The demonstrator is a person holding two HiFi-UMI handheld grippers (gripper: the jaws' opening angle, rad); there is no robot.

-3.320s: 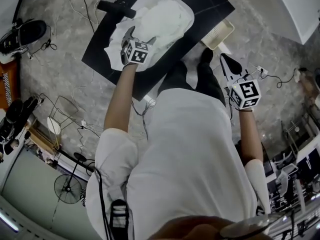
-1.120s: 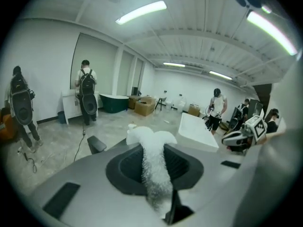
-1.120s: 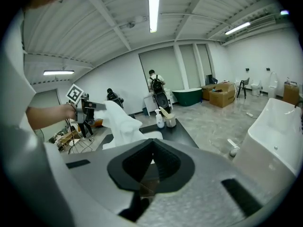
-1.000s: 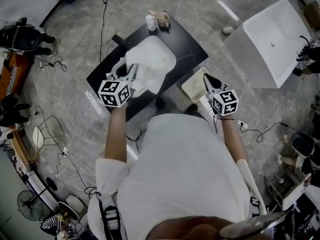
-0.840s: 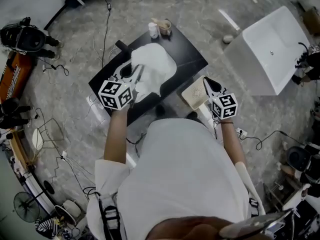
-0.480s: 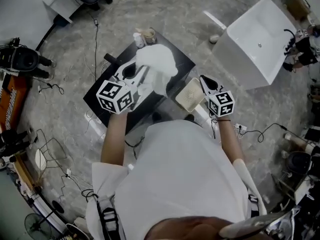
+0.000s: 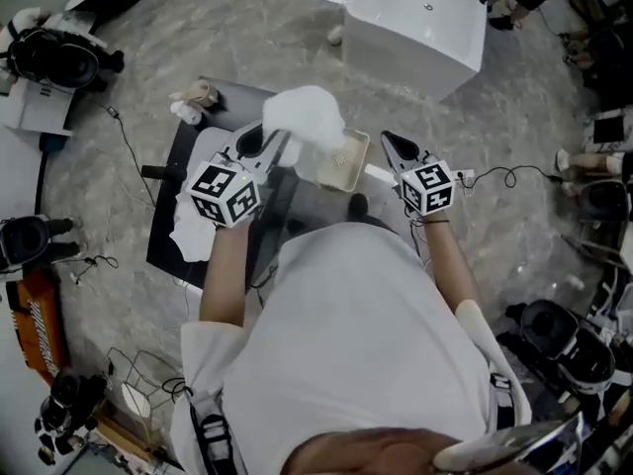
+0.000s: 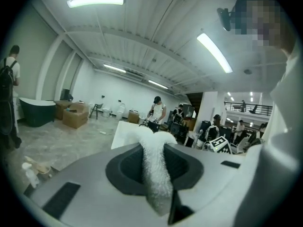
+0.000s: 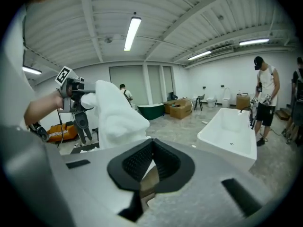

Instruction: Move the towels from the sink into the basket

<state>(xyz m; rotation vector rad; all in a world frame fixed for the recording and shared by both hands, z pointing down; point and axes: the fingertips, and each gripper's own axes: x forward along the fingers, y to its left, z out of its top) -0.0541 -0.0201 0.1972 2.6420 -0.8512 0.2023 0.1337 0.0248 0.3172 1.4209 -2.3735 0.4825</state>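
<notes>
While our left gripper (image 7: 268,144) clenches the towel (image 7: 305,117) over the basket (image 7: 346,173) left edge, our right gripper (image 7: 392,143) hangs closed, empty, beside its right edge.

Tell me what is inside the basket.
In the basket, the visible perforated bottom is bare. The white towel gripped by the left gripper hangs over its left end and hides that part.

A big, bare workshop hall: ribbed ceiling (image 8: 156,27) with strip lights (image 8: 97,0), a white bathtub (image 7: 415,13) on the stone floor (image 7: 247,38), far cardboard boxes (image 8: 75,116), trailing cables (image 7: 124,142).
</notes>
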